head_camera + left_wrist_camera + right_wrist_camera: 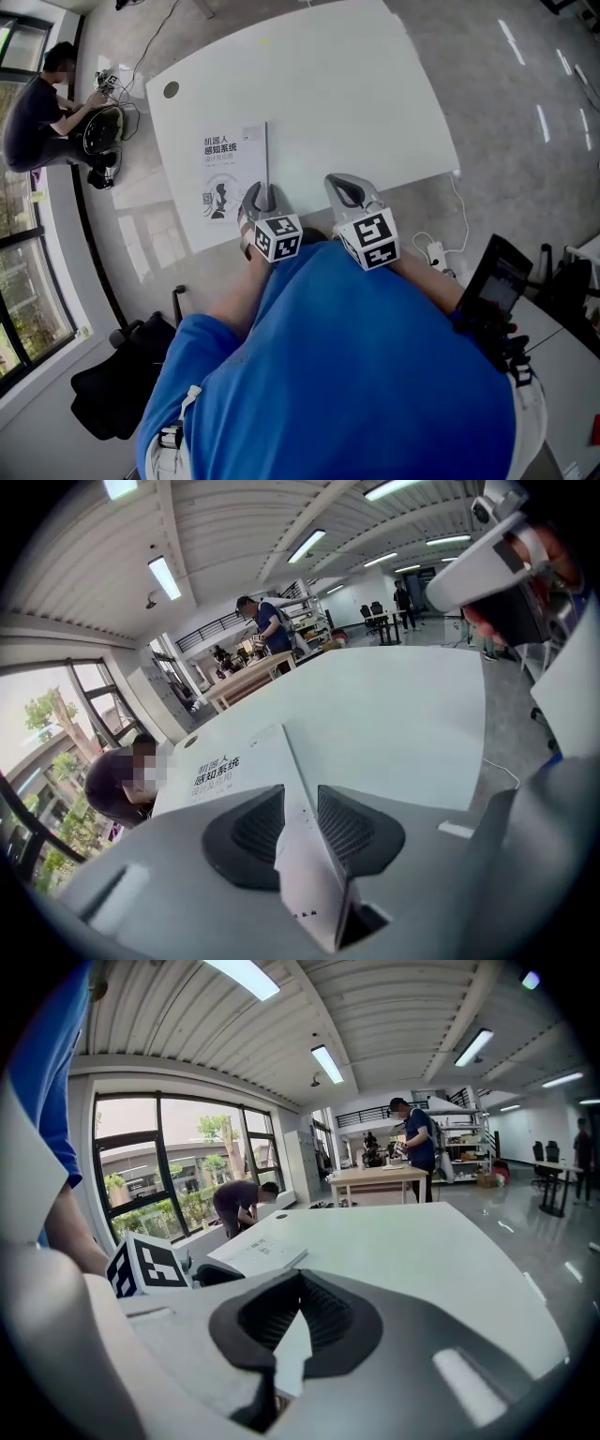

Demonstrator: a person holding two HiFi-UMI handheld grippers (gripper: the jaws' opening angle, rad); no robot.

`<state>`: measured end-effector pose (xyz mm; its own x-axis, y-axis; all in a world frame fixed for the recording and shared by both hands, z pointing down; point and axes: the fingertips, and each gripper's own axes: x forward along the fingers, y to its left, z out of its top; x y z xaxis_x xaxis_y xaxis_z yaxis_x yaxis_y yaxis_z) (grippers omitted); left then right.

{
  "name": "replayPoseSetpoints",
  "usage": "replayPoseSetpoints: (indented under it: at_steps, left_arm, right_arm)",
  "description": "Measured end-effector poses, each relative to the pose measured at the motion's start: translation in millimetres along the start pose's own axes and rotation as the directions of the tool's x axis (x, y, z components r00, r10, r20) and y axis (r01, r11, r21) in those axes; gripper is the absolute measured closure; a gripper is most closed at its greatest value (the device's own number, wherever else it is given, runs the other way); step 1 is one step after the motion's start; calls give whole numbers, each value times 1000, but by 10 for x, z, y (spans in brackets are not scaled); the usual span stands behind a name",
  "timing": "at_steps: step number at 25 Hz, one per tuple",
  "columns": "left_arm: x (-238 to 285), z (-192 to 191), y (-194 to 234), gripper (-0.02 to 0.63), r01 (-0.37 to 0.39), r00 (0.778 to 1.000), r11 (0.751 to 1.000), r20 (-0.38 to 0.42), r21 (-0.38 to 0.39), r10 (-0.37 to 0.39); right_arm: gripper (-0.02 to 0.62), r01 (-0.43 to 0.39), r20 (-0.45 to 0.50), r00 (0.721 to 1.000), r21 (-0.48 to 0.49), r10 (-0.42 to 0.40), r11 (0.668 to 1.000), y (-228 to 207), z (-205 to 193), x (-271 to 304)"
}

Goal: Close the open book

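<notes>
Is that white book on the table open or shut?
Shut: the white paperback book lies flat on the white table, printed cover up, no pages spread.

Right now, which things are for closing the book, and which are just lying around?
For the job:
book, already shut
left gripper, jaws open at its edge
right gripper
white table under the book

Just lying about:
black chair
power strip on the floor

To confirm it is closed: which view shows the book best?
The head view: the whole book lies closed, cover up. Left gripper view: only part of its cover. Right gripper view: low side glimpse.
</notes>
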<state>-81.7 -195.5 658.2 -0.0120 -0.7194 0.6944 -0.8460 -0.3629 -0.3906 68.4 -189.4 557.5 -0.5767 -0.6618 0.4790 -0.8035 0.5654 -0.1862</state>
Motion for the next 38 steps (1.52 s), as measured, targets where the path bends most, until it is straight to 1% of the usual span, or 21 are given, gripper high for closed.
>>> replayPoseSetpoints:
  at_steps: [4,6,13,17,22,27,38]
  left_arm:
    - [222,190,-96,486,-24,999,1000,-36,18,25]
    - [259,216,-113,486,-32,998,999,-46,21,33]
    - [185,29,7,486,-64,996,998,-66,12,65]
    - [210,54,-4,486,-79,994,997,-76,19,81]
    - [151,54,11,486,-94,993,995,-69,24,95]
    - [82,24,-1,486,-101,992,995,-78,24,103]
    - [-43,20,37,483,-119,988,992,-91,47,123]
  right_arm:
    - [592,-19,-1,1000,15,19,1000,-363,36,31]
    - [592,-27,-4,1000,17,28,999,-416,32,37]
    - [592,-45,-9,999,2,45,999,-230,19,20]
    - [592,-61,-15,998,-2,61,998,-286,22,43]
    - [592,-75,-4,997,-9,75,997,-245,48,51]
    - [592,-90,2,996,-12,90,996,-211,72,55]
    - [592,-101,16,995,-9,101,995,-183,96,60]
